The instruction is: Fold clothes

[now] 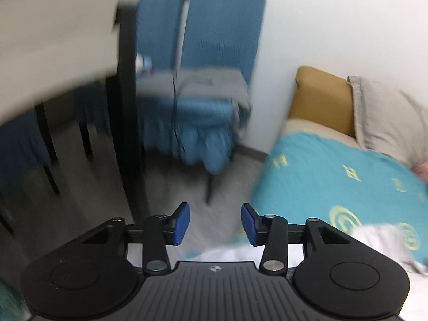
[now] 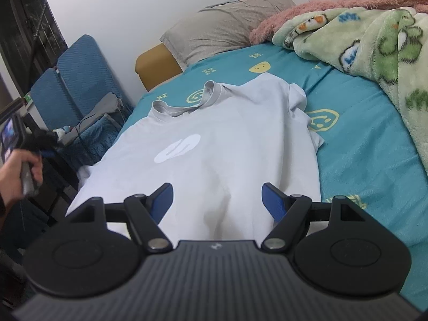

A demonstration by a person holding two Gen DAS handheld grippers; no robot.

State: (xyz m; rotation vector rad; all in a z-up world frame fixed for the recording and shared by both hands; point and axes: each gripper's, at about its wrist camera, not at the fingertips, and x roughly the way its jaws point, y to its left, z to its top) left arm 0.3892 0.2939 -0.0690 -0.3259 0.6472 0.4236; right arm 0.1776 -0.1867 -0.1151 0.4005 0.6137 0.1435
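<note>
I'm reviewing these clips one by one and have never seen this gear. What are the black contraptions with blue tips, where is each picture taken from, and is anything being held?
They are hand-held grippers, one in each of a person's hands, each carrying a wide-angle camera that looks forward along its two blue-padded fingers. One picture is from the left gripper, which points off the bed toward blue chairs; it is blurred. The other is from the right gripper, which hovers over a white T-shirt lying spread on a teal sheet. At that picture's left edge you see the person's hand gripping the left tool's handle. A pillow and a green blanket lie further up the bed. Both grippers are open, and neither holds anything.
</note>
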